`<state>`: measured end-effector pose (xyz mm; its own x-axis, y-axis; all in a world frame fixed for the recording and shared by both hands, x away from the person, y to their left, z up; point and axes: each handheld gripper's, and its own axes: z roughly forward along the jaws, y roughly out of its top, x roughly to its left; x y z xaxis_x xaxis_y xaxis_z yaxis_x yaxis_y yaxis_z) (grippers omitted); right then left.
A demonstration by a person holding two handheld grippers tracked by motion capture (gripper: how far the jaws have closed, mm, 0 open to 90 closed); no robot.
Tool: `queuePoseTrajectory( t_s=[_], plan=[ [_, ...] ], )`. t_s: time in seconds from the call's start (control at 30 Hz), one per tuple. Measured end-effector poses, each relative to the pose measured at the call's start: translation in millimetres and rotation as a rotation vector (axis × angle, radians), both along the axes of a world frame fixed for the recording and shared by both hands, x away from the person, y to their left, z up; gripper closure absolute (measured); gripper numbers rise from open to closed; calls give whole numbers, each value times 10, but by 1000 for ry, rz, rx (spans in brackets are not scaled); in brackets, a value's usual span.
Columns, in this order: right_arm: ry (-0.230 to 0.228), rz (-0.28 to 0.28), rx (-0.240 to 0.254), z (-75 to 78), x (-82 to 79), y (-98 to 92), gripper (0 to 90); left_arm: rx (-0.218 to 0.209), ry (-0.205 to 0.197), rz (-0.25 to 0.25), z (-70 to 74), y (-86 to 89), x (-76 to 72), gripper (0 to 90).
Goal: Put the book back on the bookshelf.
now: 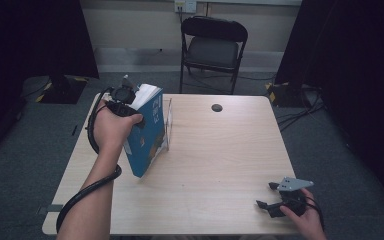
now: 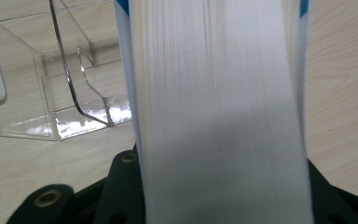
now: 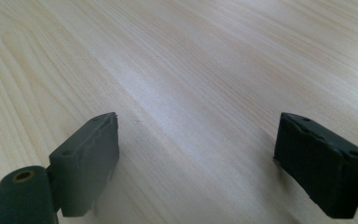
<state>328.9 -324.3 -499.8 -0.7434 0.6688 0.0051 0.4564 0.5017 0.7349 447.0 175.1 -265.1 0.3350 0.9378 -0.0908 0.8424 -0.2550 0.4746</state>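
Observation:
A thick book with a blue cover (image 1: 147, 132) is held tilted over the left side of the wooden table (image 1: 220, 155), its lower corner near the tabletop. My left gripper (image 1: 136, 106) is shut on its upper part. In the left gripper view the white page edges (image 2: 219, 112) run up between my black jaws (image 2: 219, 196). A clear acrylic stand (image 1: 169, 125) is on the table just right of the book, and lies left of the pages (image 2: 51, 93) in the left gripper view. My right gripper (image 1: 266, 196) rests low at the front right, open, nothing between its pads (image 3: 88, 158).
A small black round cap (image 1: 217, 107) sits near the table's far edge. A black folding chair (image 1: 214, 47) stands behind the table. Cables lie on the floor at the right, and a dark stand base (image 1: 62, 87) sits at the left.

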Motion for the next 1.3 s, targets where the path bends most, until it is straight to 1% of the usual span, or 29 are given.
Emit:
queuePoseTrajectory(
  t_s=[0.13, 0.2, 0.3, 0.33, 0.37, 0.4, 0.43, 0.67, 0.77, 0.87, 0.93, 0.97, 1.0, 1.07, 1.1, 1.2, 1.27, 1.3],
  plan=[
    [-1, -3, -6, 4, -2, -2, 133, -5, -3, 16, -16, 9, 29, 621],
    [-1, -3, -5, 4, -2, -1, 133, 1, -2, 23, -23, 3, 42, 621],
    [-1, -3, -5, 4, -2, -2, 133, 11, -2, 17, -36, -10, 65, 620],
    [-1, -3, -5, 4, -2, -2, 133, 12, -2, 23, -41, -15, 75, 621],
    [-1, -3, -5, 4, -2, -2, 133, 7, 6, 18, -46, -12, 92, 620],
    [0, -3, -5, 4, -2, -1, 133, 9, 4, 26, -51, -15, 99, 620],
    [-1, -3, -5, 3, -2, -1, 133, 8, 7, 21, -56, -12, 111, 621],
    [-1, -3, -6, 4, -2, -2, 133, 13, 1, 35, -67, -25, 178, 621],
    [-1, -3, -5, 4, -2, -2, 133, 21, 7, 38, -66, -39, 206, 621],
    [0, -3, -5, 4, -2, -1, 133, 18, 17, 41, -77, -34, 235, 621],
    [0, -3, -5, 4, -2, -1, 133, 20, 14, 44, -87, -38, 246, 621],
    [-1, -3, -5, 4, -2, -1, 133, 16, 16, 39, -88, -39, 253, 621],
    [-1, -3, -5, 4, -2, -1, 133, 24, 14, 39, -89, -48, 261, 621],
    [-1, -3, -5, 4, -2, -2, 133, 26, 18, 35, -82, -62, 276, 621],
    [-1, -3, -6, 3, -2, -2, 133, 34, 18, 29, -83, -74, 286, 621],
    [-2, -2, -6, 3, -2, -1, 133, 36, 18, 33, -91, -87, 309, 621],
    [-2, -2, -5, 2, -2, -1, 133, 29, 15, 39, -97, -89, 320, 621],
    [-2, -2, -5, 3, -2, -1, 133, 28, 14, 34, -98, -88, 328, 621]
  ],
)
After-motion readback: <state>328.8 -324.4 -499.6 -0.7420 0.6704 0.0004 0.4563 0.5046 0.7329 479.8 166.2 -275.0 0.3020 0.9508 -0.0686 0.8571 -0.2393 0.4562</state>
